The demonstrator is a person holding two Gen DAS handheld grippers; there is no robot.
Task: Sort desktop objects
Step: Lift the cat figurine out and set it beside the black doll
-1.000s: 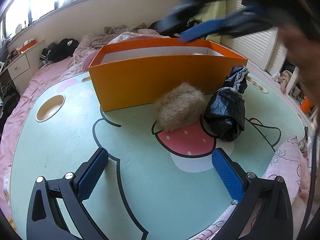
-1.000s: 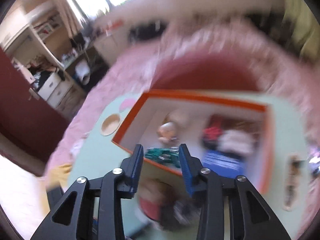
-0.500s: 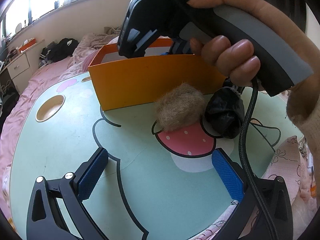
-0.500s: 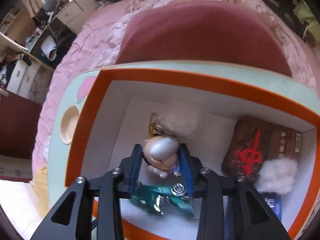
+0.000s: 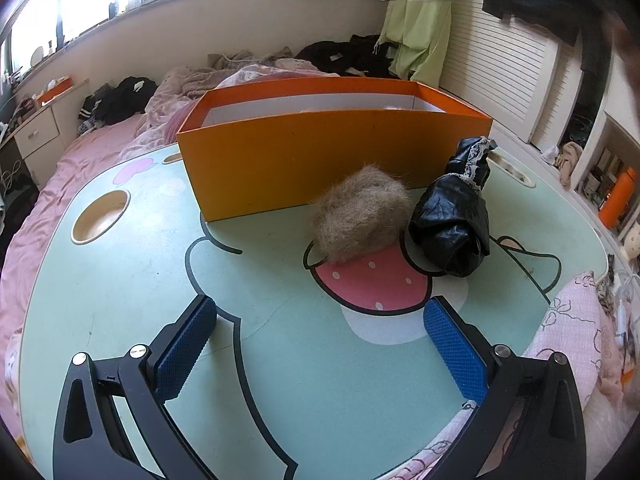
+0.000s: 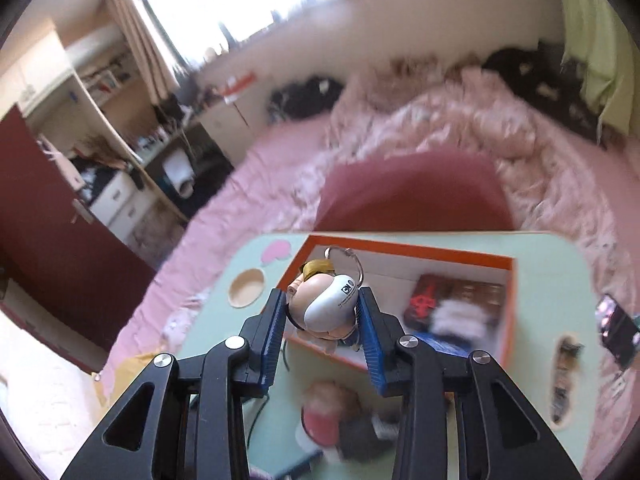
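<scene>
Right wrist view: right gripper (image 6: 322, 312) clamps a small figurine (image 6: 324, 308) above the orange box (image 6: 508, 308), likely for re-sorting; left gripper (image 5: 320, 344) idles wide open, empty.

My left gripper (image 5: 318, 344), black-framed with blue ribbed pads, points steeply down at the surface below with its jaws spread wide and nothing between them. My right gripper (image 6: 323, 316), built the same, tilts down less steeply and hangs well above that surface, its blue pads (image 6: 275, 336) pressed against both sides of a small round-headed toy figure with a metal key ring (image 6: 326, 306). In my left camera's view it is only a dark blur at the top right corner.
</scene>
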